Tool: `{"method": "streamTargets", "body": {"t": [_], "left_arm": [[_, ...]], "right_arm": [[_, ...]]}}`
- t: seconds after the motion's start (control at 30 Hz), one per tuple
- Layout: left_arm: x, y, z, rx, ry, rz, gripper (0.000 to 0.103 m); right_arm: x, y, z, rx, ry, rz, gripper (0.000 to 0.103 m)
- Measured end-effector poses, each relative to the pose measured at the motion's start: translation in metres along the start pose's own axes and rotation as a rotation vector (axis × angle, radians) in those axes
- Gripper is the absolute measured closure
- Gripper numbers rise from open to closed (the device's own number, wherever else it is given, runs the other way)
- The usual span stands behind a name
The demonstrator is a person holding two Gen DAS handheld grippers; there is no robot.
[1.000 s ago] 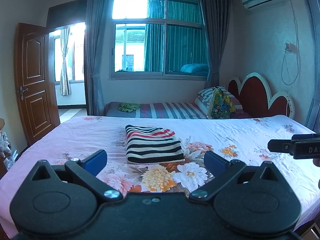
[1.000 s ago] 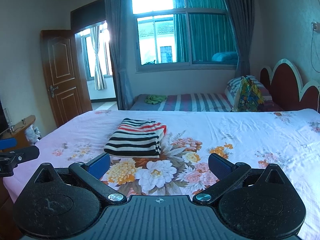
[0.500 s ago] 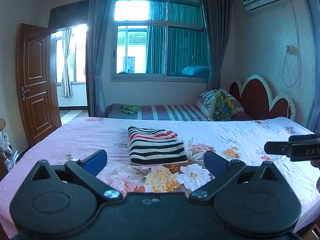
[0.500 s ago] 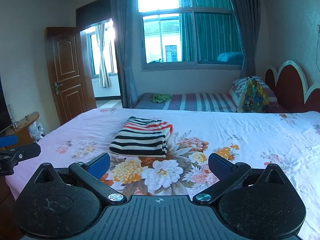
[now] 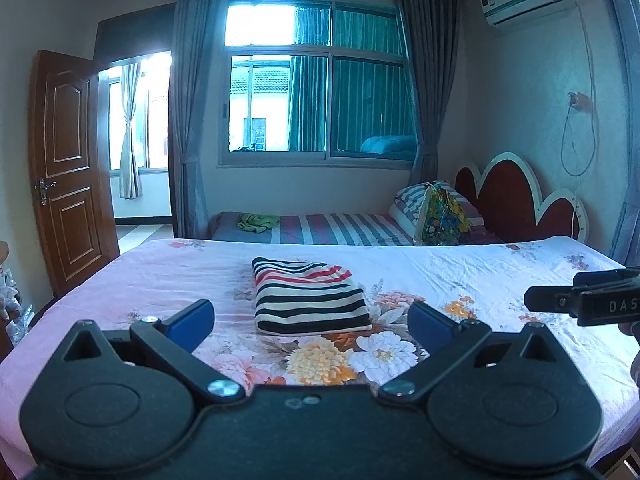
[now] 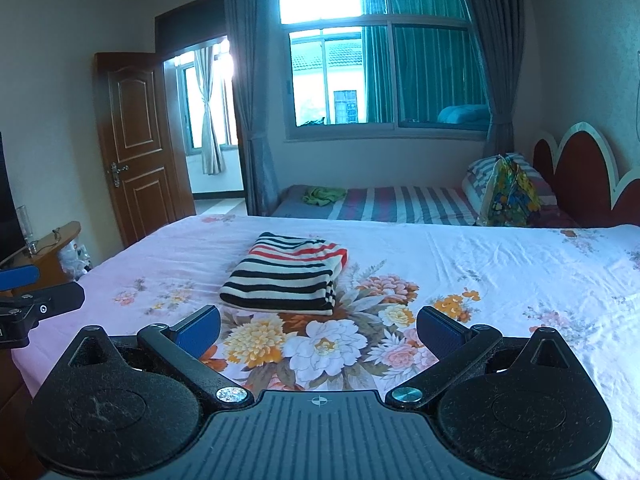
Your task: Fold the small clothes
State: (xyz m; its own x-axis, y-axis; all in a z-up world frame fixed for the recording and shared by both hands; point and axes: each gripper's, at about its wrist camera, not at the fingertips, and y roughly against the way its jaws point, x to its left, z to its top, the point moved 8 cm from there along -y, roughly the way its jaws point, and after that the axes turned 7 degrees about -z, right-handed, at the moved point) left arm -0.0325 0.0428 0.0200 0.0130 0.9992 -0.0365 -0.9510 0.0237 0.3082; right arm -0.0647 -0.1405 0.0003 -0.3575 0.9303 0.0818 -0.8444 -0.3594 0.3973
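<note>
A folded black, white and red striped garment lies on the pink floral bedsheet, near the middle of the bed. My left gripper is open and empty, held back from the garment over the near edge of the bed. My right gripper is open too, empty, and well short of the garment. The right gripper's finger shows at the right edge of the left wrist view; the left gripper's finger shows at the left edge of the right wrist view.
A second bed with a striped cover and a green cloth stands under the window. Pillows and a colourful bag sit by the red headboard. An open wooden door is at the left; a small table stands beside the bed.
Both grippers have drawn back and tilted up a little, so the folded garment sits slightly farther away and higher in view. Both stay open; the garment has not moved.
</note>
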Motion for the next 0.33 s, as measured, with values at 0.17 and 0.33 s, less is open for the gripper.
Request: {"method": "streamTargets", "body": {"t": [0.17, 0.33], "left_arm": [[-0.0026, 0.0025, 0.0028, -0.02, -0.022, -0.006, 0.001], [-0.0055, 0.0039, 0.0033, -0.024, -0.021, 0.004, 0.001]], "right_arm": [[0.0, 0.0007, 0.0009, -0.003, 0.004, 0.008, 0.0], [0.0029, 0.0024, 0.0012, -0.008, 0.013, 0.027, 0.0]]}}
